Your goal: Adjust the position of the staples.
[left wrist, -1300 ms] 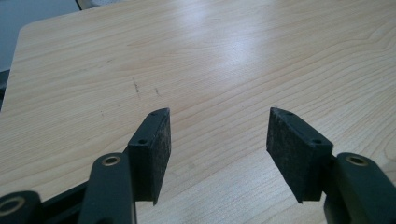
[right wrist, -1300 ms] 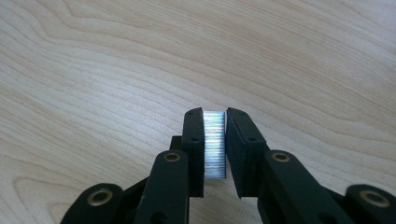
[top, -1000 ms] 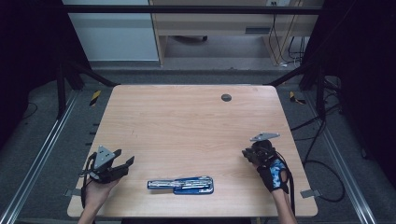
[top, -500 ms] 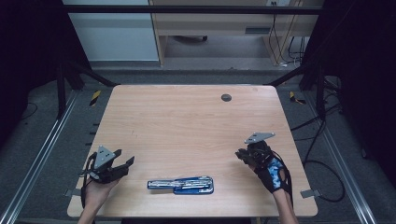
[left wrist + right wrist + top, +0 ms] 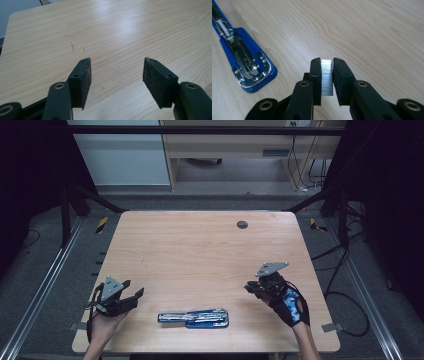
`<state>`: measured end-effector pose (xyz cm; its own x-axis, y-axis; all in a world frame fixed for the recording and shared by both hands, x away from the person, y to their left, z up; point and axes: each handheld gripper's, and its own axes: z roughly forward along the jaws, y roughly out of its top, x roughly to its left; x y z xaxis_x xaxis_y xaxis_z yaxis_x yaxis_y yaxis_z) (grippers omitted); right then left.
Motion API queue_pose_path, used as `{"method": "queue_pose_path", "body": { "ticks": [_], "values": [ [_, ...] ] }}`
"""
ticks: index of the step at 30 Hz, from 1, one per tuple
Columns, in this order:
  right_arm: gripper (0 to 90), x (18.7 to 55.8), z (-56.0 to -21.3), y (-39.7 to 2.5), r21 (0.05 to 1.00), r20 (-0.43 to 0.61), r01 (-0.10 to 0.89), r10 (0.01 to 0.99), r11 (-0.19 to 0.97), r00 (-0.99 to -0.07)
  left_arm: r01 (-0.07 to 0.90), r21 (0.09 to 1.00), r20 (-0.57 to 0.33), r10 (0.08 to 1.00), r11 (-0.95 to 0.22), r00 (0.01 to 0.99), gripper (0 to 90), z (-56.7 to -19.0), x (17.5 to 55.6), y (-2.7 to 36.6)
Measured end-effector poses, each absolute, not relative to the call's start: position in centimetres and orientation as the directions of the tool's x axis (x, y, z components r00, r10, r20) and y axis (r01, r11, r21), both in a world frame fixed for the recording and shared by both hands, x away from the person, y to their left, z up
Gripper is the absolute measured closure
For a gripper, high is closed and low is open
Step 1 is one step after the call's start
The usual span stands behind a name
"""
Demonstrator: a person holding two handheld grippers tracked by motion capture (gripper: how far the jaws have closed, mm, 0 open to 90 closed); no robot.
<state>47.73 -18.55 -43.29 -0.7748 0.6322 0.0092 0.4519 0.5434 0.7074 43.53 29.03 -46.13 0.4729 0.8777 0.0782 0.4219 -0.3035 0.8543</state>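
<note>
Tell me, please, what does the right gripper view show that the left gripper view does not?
The right gripper view has the right claw shut on a silver strip of staples, with an opened blue stapler lying flat on the table, its metal staple channel facing up. The left gripper view has the left claw open, its jaws wide apart with nothing between them, over bare wood carrying a few faint dark marks. Both show the same light wooden table beneath the jaws.

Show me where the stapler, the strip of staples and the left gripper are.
stapler [image 5: 247, 62]: right gripper view, on its open metal channel.
staples [image 5: 327, 77]: right gripper view, on the shiny strip's face between the jaws.
left gripper [image 5: 116, 77]: left gripper view, midway between its spread fingertips.
</note>
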Motion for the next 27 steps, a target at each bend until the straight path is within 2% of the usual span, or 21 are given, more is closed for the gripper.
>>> {"method": "queue_pose_path", "body": {
  "ticks": [27],
  "values": [
    [78.0,46.3,-40.9,-15.8,0.717,-0.012,0.296,0.435,0.632,-0.9,0.432,0.844,0.081,0.873,-0.317,0.482,39.6,-46.4,43.8,28.9]
  ]
}}
